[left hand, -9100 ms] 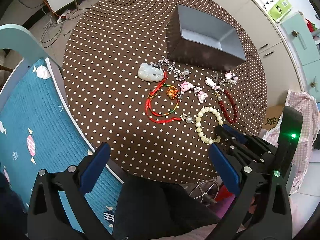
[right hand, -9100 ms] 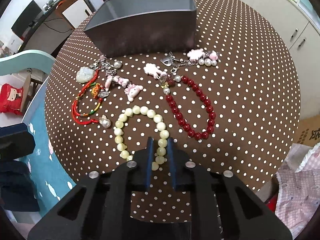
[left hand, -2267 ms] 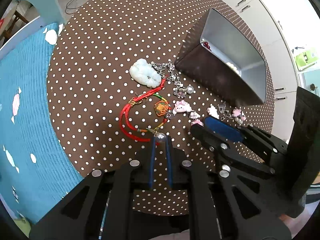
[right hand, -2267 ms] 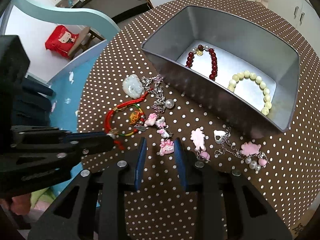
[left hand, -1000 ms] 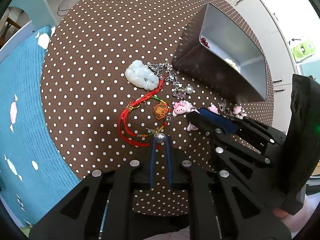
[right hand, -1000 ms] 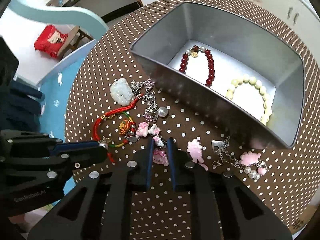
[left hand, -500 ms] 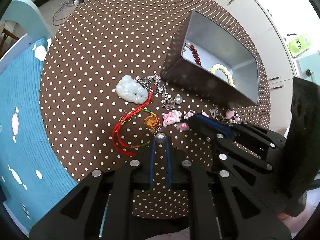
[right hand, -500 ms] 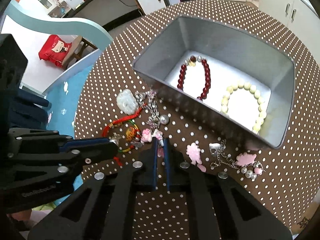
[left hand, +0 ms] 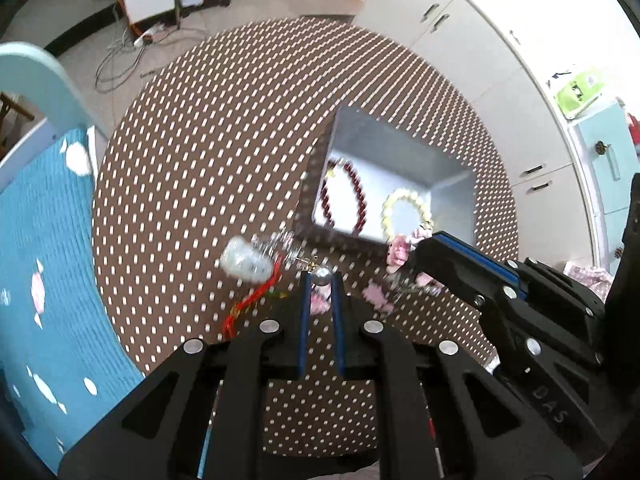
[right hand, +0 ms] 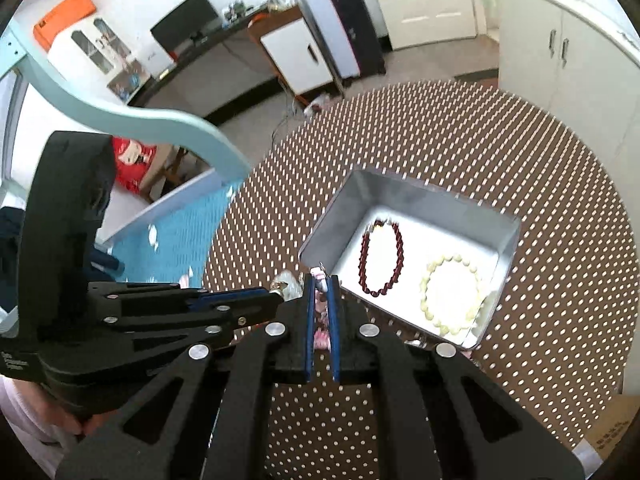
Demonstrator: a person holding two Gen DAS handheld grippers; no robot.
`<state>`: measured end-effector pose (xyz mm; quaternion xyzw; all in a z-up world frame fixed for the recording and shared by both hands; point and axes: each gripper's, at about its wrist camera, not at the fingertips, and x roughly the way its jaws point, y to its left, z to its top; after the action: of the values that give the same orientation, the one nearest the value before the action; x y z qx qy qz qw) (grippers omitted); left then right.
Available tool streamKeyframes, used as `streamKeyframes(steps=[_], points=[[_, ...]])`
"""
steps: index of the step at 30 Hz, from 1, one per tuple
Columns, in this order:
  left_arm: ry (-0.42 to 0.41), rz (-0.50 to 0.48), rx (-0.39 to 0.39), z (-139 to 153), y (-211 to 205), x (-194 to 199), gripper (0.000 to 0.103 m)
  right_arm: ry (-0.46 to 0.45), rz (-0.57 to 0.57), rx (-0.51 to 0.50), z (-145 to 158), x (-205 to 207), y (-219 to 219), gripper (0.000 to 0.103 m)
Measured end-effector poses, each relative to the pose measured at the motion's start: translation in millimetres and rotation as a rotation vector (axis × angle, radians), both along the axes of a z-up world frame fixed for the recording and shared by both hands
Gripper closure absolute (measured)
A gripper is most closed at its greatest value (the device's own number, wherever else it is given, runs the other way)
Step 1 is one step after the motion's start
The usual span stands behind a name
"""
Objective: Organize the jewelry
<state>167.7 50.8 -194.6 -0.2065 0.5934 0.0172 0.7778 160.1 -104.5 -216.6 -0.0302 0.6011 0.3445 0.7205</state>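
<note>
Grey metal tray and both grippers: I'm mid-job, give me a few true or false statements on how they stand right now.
1. The grey metal tray holds a dark red bead bracelet and a cream bead bracelet. True.
2. The left gripper is wide open with nothing between its fingers. False: it is shut on a silver ball charm.
3. The right gripper is shut on a pink charm strand. True.
4. The pale jade pendant lies inside the tray. False: it is outside, near the tray's left corner, over the brown polka-dot tablecloth.
5. The two bracelets in the tray are tangled together. False: they lie side by side, apart.
</note>
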Motion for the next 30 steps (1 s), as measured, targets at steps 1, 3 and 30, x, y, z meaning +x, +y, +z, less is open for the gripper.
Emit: streamKeyframes(steps=[1, 3, 30], points=[[-0.014, -0.011, 0.002, 4, -1, 5, 0.093, -0.013, -0.007, 0.001, 3, 1, -1, 0.097], [-0.028, -0.030, 0.003, 9, -4, 16, 0.093, -0.025, -0.026, 0.001, 6, 2, -4, 0.097], [-0.035, -0.170, 0.060, 8, -35, 43, 0.080, -0.012, -0.221, -0.076, 7, 23, -43, 0.078]])
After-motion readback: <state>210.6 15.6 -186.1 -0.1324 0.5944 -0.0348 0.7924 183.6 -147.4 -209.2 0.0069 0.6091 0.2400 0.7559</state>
